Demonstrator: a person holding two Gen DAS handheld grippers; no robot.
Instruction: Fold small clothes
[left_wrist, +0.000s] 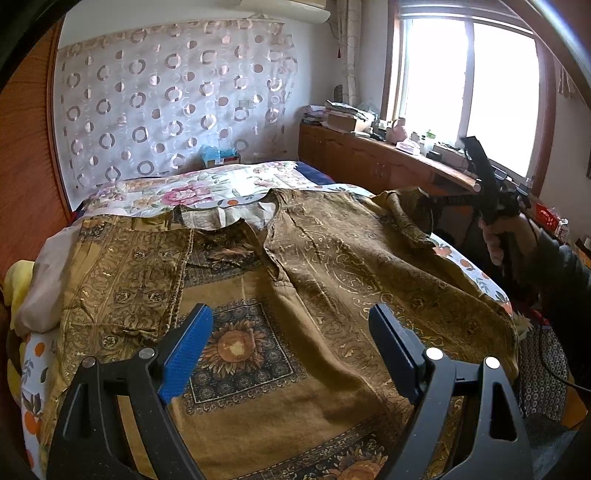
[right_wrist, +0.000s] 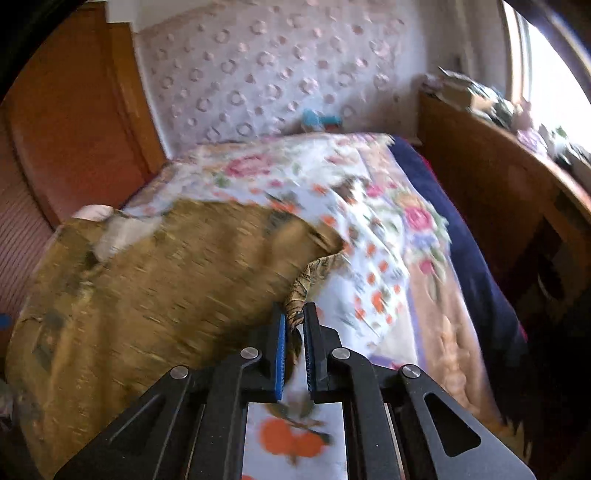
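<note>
On the bed, brown patterned garment spread flat; sleeve pinched.

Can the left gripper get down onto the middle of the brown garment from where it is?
Probably yes: the left gripper hangs open over the brown garment, with nothing between its fingers and the cloth.

I can read no text, label, brand or number anywhere from either wrist camera. The boxes on the bench by the window are too small and blurred to make out.
</note>
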